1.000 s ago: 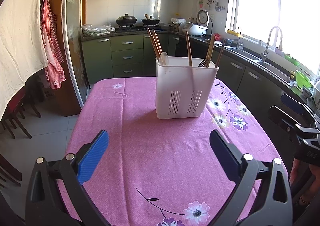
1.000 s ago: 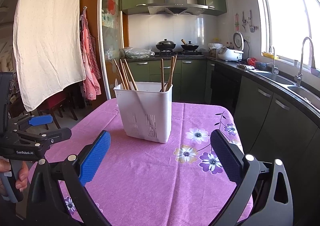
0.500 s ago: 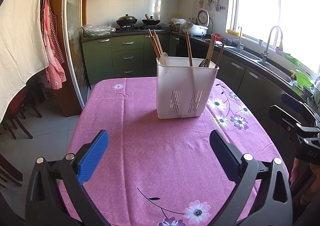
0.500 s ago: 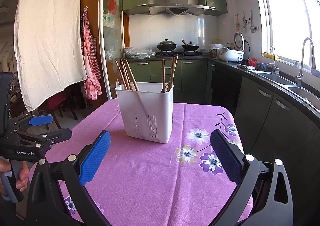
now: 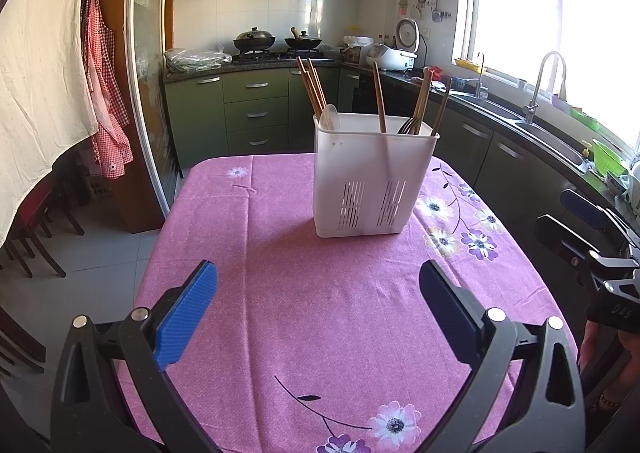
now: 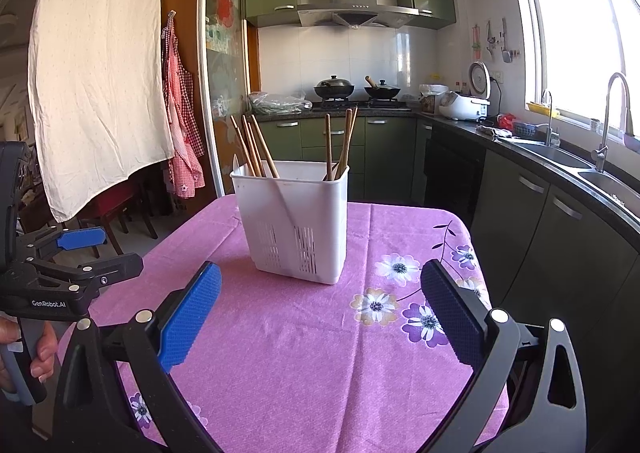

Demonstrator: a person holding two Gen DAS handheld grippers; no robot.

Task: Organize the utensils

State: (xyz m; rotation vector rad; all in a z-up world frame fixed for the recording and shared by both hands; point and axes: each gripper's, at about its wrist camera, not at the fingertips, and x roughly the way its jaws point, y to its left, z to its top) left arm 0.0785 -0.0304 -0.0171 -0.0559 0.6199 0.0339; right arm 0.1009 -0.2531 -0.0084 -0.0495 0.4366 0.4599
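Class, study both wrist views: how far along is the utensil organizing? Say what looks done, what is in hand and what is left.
Looks done: chopsticks, a white spoon and a fork stand in the white caddy. In hand: nothing; the left gripper and right gripper are open, short of the caddy. Left: no loose utensils show on the pink tablecloth, so possibly only re-sorting.

Utensil lower ends hidden inside white caddy [image 5: 374, 181]; fork [image 5: 408, 127] head partly hidden; tablecloth [image 6: 320, 353] near edge cut off.
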